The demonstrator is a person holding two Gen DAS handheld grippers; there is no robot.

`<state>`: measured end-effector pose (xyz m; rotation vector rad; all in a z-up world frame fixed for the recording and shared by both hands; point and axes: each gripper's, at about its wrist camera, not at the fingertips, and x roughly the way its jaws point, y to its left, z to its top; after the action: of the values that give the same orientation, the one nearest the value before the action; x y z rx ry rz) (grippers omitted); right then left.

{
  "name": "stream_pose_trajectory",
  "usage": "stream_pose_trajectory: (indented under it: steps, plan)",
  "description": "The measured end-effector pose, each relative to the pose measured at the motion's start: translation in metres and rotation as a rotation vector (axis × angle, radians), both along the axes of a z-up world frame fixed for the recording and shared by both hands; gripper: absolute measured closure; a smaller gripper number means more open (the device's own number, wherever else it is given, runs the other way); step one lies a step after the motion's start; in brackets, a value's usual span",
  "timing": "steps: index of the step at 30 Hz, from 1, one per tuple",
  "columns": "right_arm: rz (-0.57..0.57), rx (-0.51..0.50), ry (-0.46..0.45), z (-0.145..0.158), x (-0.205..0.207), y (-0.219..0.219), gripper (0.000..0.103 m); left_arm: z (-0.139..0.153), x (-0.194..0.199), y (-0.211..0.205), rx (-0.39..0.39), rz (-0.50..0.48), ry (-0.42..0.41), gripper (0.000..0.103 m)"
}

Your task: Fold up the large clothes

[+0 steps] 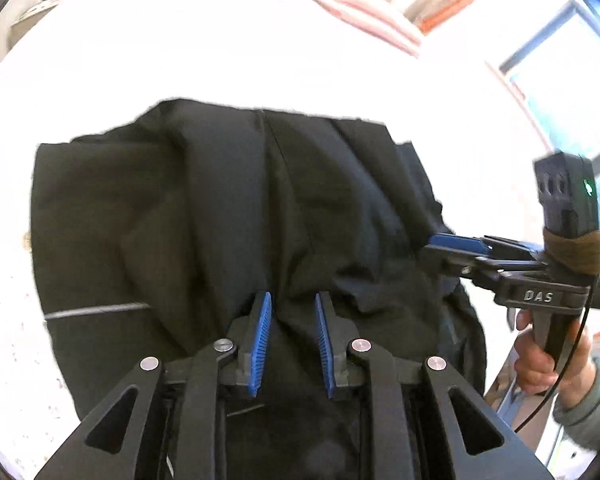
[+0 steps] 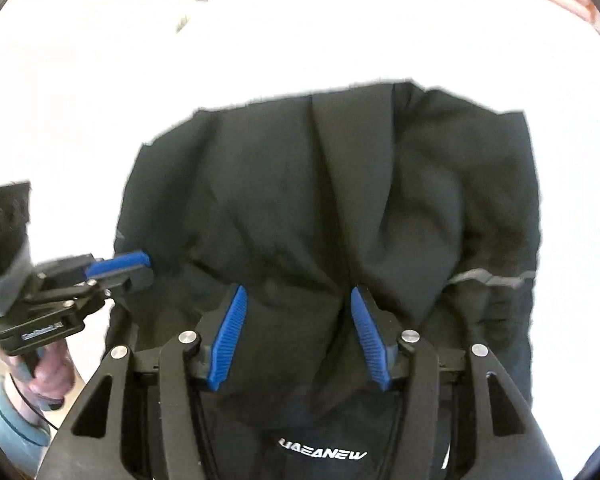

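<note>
A large black garment [image 1: 220, 200] with a thin grey stripe [image 1: 96, 312] lies bunched on a white surface [image 1: 220, 40]. My left gripper [image 1: 292, 296] is shut on a pinched ridge of its near edge, and creases fan out from the blue pads [image 1: 260, 340]. In the right wrist view the same garment [image 2: 340, 184] fills the middle, with white lettering [image 2: 322, 454] near the bottom. My right gripper [image 2: 297, 290] stands open, its pads wide apart with loose cloth bulging between them. Each gripper shows in the other's view, at the garment's side edge: the right gripper [image 1: 430, 250], the left gripper [image 2: 148, 268].
A pink striped folded cloth [image 1: 360, 8] lies at the far right of the white surface. A window [image 1: 572, 92] is at the right. A person's hand [image 1: 540, 360] in a grey-blue sleeve holds the right gripper's handle. White surface surrounds the garment on all far sides.
</note>
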<state>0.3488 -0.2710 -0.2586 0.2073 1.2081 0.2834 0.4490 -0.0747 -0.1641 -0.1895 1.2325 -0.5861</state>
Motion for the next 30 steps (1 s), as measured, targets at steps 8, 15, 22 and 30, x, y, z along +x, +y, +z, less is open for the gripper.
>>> stream_pose_trajectory:
  steps: [8, 15, 22, 30]
  plan:
    - [0.023, -0.101, -0.008, -0.019, 0.034, 0.076, 0.065, -0.061, -0.002, -0.002, 0.035, 0.017, 0.102, 0.080]
    - [-0.023, -0.121, 0.040, -0.053, 0.052, 0.080, 0.065, -0.069, -0.007, 0.004, -0.009, 0.015, 0.114, 0.079]
    - [-0.009, 0.057, 0.003, 0.002, -0.018, 0.063, 0.065, -0.042, -0.025, -0.003, 0.031, -0.035, 0.040, 0.079]
    - [-0.038, -0.120, 0.160, -0.069, -0.022, 0.082, 0.066, -0.081, -0.010, -0.012, 0.020, 0.013, 0.129, 0.079]
